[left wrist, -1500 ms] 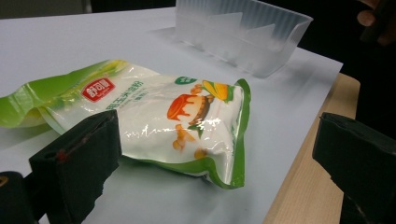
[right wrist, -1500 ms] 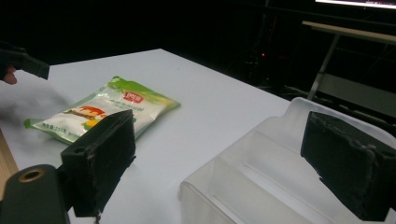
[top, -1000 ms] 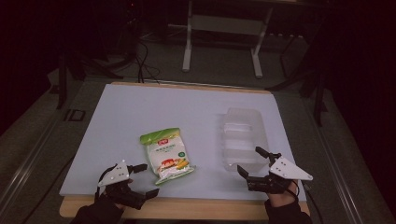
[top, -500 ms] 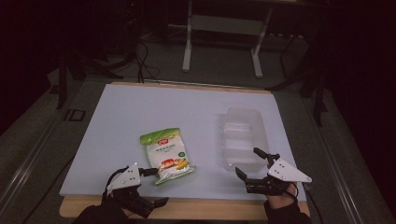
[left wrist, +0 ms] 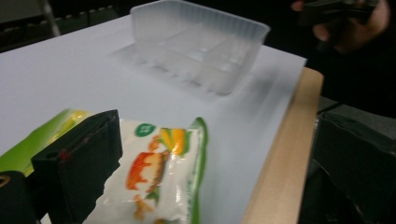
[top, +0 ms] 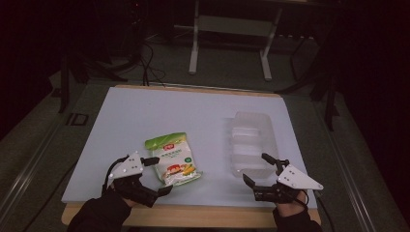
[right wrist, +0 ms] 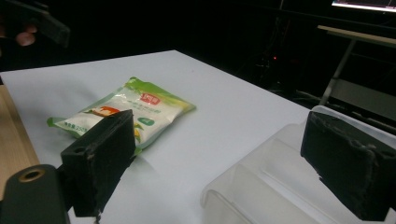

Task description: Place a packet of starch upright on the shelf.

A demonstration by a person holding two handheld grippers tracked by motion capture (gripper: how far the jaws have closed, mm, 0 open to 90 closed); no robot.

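A green and white snack bag (top: pixel 171 159) lies flat on the white board (top: pixel 193 116), left of centre. My left gripper (top: pixel 162 175) is open at the bag's near left end. In the left gripper view, the bag (left wrist: pixel 159 177) lies between the spread jaws of the left gripper (left wrist: pixel 210 182), with the left jaw over its green edge. A clear plastic tray (top: pixel 251 142) with ribbed compartments sits to the right. My right gripper (top: pixel 255 167) is open at the tray's near end. In the right gripper view, one jaw of the right gripper (right wrist: pixel 224 158) hangs over the tray (right wrist: pixel 280 186), and the other over the board.
The board rests on a wooden table whose front edge (top: pixel 193 215) runs just behind both hands. A metal stand (top: pixel 229 43) and cables lie on the dark floor beyond the table. The board's far half is bare.
My left gripper has moved right and forward until its jaws bracket the bag's near end. The right gripper has crept slightly toward the tray. Bag and tray have not moved.
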